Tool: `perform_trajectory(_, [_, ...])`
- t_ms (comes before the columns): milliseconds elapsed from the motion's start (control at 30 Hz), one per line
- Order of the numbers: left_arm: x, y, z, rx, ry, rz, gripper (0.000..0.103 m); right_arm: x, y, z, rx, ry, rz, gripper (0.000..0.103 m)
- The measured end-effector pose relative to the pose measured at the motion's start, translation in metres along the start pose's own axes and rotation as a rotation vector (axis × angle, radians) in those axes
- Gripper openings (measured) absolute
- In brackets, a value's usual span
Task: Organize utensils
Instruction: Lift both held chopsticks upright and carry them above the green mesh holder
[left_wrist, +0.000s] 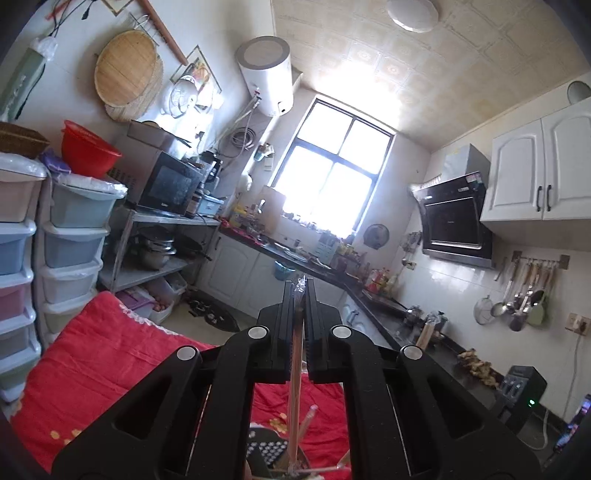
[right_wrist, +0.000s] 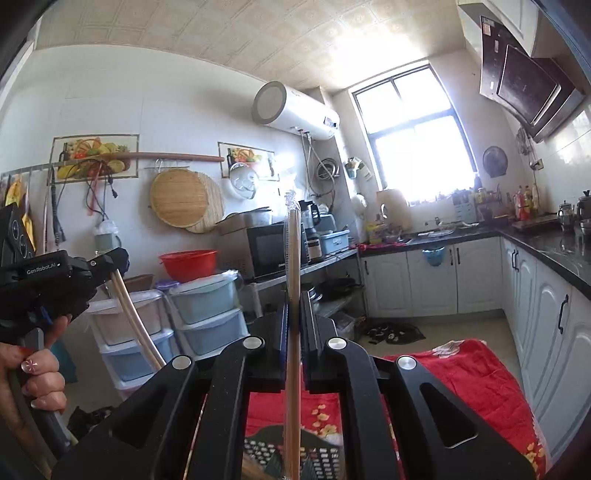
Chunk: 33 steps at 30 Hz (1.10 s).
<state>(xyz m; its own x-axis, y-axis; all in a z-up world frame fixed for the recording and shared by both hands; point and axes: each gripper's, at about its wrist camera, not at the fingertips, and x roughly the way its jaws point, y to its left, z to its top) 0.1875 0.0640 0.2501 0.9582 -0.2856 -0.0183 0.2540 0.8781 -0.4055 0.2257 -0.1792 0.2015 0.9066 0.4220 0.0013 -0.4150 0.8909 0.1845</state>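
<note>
- Though wrapped in slick film, the chopsticks (right_wrist: 293, 280) look light and stiff; mid-shaft holds suit.
- Right gripper (right_wrist: 294, 295) clamps them.
- Left gripper (left_wrist: 299, 291) clamps another pair (left_wrist: 295, 369).

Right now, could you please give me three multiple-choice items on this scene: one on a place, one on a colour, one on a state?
1. Where does the red basin sit?
A. on the stacked plastic drawers
B. on the counter
C. on the floor

2. What colour is the cloth below the grippers?
A. blue
B. red
C. white

3. How is the right gripper?
A. open and empty
B. shut on wrapped chopsticks
C. out of view

Answers: 1 A, it rests atop the drawers; 2 B, the cloth is red with flowers; 3 B, its jaws pinch the upright chopsticks.
</note>
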Motion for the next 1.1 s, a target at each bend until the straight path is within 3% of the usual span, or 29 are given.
perform_trajectory(233, [0.028, 0.003, -0.024, 0.045, 0.010, 0.081, 0.003, 0.025, -0.006, -0.021, -0.003, -0.009, -0.052, 0.006])
perform_trajectory(600, [0.060, 0.015, -0.063, 0.078, 0.058, 0.149, 0.003, 0.065, -0.018, -0.069, 0.011, 0.073, -0.127, 0.006])
perform_trajectory(1100, [0.081, 0.024, -0.090, 0.081, 0.146, 0.160, 0.003, 0.092, -0.011, -0.099, -0.003, 0.180, -0.181, 0.007])
